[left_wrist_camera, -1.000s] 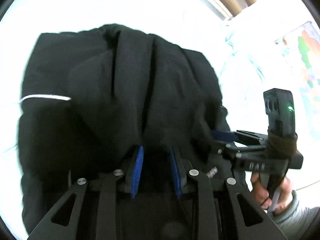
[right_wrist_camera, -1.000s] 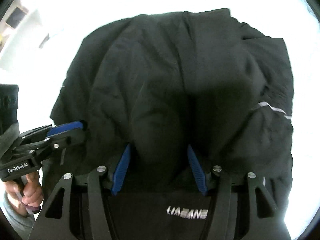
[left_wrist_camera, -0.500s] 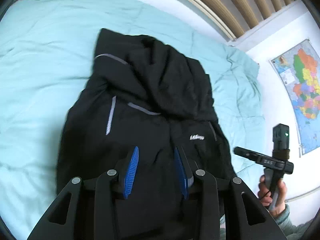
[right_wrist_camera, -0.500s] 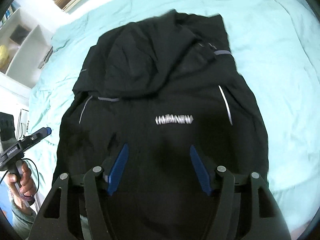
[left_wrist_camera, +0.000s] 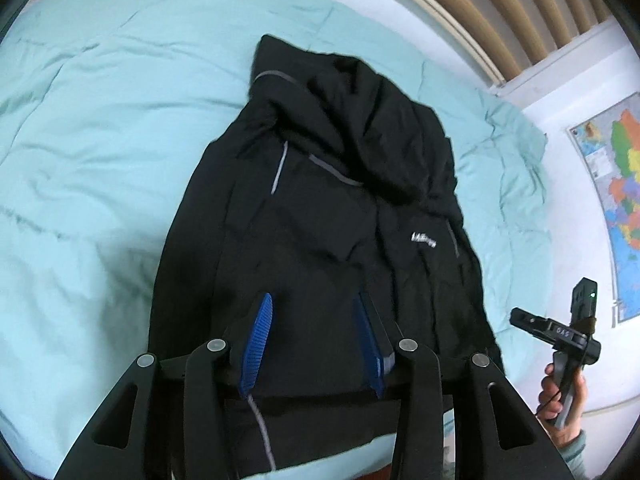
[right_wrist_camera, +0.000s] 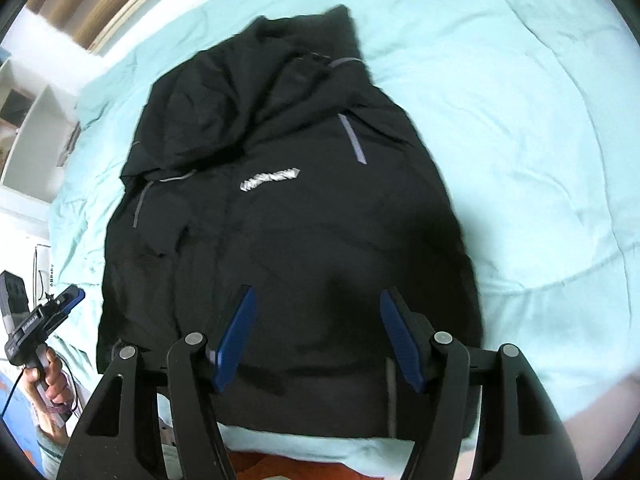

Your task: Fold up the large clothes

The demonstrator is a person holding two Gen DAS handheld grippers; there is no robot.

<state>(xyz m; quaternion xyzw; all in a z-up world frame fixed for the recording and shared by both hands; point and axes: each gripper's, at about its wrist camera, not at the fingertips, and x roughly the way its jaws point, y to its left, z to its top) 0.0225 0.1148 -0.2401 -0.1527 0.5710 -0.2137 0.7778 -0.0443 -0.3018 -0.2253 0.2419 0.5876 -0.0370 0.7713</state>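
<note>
Hovering spread and empty, left gripper and right gripper overlook the black jacket.

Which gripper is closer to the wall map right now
The right gripper: in the left wrist view it is held off the bed's side just below the wall map. The left gripper hangs over the black jacket, farther away.

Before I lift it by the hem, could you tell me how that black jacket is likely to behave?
The black jacket will probably be floppy: its hood lies slumped in creases. It looks bulky, so likely heavy enough to sag between grips. Its smooth shell may slip between the fingers, and the soft duvet may drag.
</note>
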